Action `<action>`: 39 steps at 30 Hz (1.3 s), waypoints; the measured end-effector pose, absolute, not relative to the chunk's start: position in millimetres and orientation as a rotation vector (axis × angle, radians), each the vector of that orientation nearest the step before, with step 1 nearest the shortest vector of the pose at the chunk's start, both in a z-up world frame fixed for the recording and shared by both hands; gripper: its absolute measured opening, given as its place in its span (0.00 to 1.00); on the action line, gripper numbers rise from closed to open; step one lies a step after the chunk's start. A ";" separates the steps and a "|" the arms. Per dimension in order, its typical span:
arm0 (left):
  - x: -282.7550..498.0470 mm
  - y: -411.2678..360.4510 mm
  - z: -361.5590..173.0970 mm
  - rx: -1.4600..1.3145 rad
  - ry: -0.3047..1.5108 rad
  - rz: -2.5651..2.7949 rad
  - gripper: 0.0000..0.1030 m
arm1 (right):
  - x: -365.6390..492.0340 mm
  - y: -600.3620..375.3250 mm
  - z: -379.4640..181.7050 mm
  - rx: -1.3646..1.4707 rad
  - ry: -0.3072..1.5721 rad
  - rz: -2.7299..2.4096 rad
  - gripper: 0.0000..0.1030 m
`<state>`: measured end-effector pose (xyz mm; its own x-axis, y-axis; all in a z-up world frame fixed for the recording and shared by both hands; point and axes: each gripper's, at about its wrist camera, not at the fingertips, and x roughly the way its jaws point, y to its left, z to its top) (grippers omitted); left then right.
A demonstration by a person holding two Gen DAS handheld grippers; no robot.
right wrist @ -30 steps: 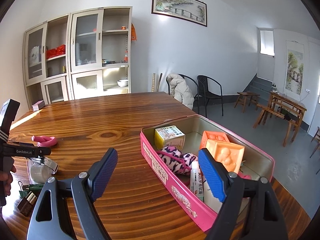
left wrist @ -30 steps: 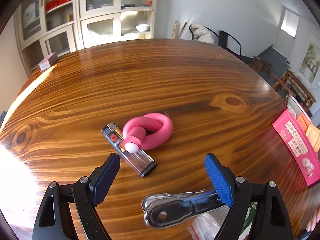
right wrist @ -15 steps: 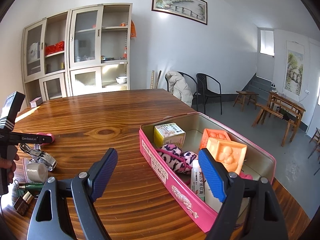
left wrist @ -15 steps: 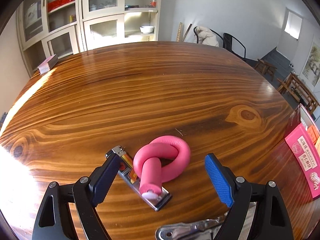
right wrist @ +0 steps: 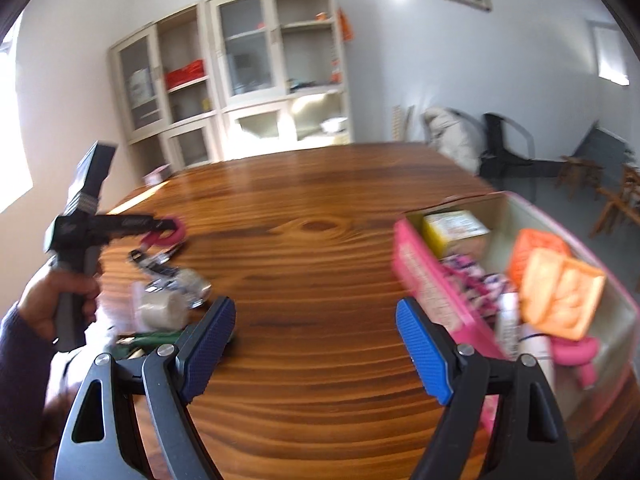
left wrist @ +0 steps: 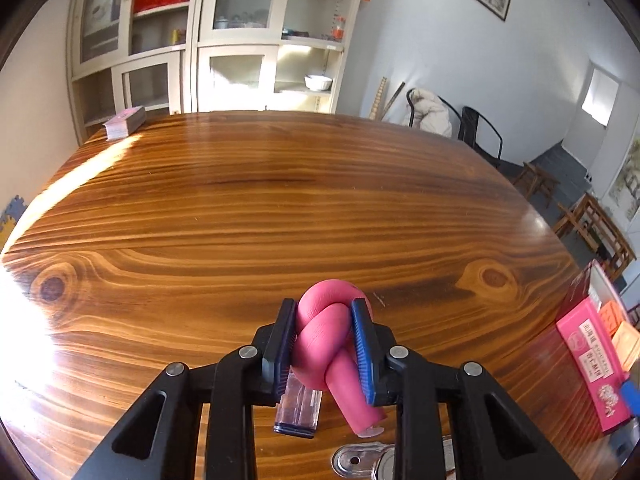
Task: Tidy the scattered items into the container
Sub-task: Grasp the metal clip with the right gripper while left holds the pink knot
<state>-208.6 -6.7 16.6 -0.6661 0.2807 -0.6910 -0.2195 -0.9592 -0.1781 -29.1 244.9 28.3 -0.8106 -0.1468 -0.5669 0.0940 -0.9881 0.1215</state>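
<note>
Left hand-held gripper (left wrist: 325,334), lower centre of the left wrist view: jaws have just been closing and now pinch the knotted pink foam tube (left wrist: 332,340) between the blue pads, above a clear lighter (left wrist: 298,410) lying on the desk (left wrist: 280,220). Right hand-held gripper (right wrist: 316,344): jaws stand wide apart with nothing between them, over bare desk at lower centre of the blurred right wrist view. Pink container (right wrist: 432,300) sits at right of that frame, already holding a yellow box (right wrist: 454,228), an orange block (right wrist: 560,296) and other items.
</note>
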 end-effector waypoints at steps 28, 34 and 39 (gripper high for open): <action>-209.6 -32.1 41.8 -1.059 -0.281 2.617 0.28 | -158.7 115.4 -5.7 1.175 0.265 -2.298 0.73; -212.4 -31.0 34.6 -1.089 -0.299 2.601 0.28 | -170.2 120.2 -19.2 1.279 0.166 -2.229 0.25; -210.0 -26.5 34.9 -1.084 -0.286 2.599 0.28 | -158.6 141.7 -17.7 1.257 0.017 -2.270 0.20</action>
<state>-210.0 -26.5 34.9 -0.6654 0.3568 -0.6558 -0.2058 -0.9320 -0.2983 -158.6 141.7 -17.7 -0.4191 -0.4485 -0.7894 0.4605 -0.8544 0.2409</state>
